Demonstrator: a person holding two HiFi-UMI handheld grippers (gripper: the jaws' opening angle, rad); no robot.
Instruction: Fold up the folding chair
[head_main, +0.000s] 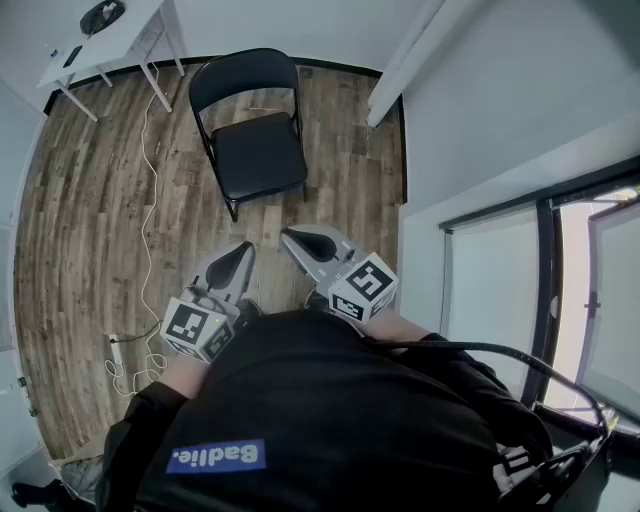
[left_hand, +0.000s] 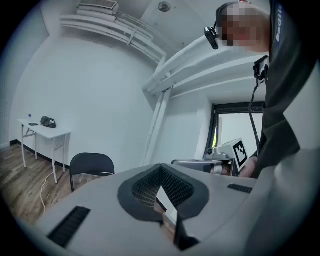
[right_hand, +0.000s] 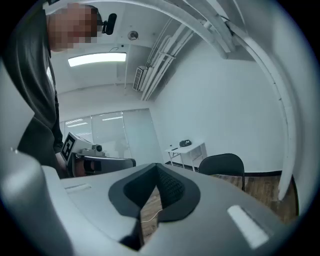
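- the folding chair (head_main: 250, 130) stands unfolded on the wooden floor (head_main: 85, 200), seat down and level, backrest upright on the side away from the person. it faces the person, so the front edge of the seat is the nearest part.
- the chair is just beside the white wall corner on its right, with open floor on its left. access judged easier from the front and left.
- the left gripper (head_main: 245, 250) is fully closed, pads meeting tip to tip, and holds nothing. in the left gripper view only floor and wall show past the pads.
- the right gripper (head_main: 288, 236) is likewise fully closed and empty, with only floor and a strand of cable visible past its tips.
- both grippers are carried side by side in front of the body, near level and aimed toward the chair. they are well apart from it, with no contact. this reads as a carry or approach posture, not a working one.
- judged step: the task has not begun. folding calls for the jaws to open, then one grip on the backrest and a lift at the seat edge.
- a white cable (head_main: 150, 190) runs across the floor from the white table (head_main: 105, 40) toward a power strip (head_main: 117, 345) on the person's left. it lies beside the chair's left legs, a possible snag or trip point.
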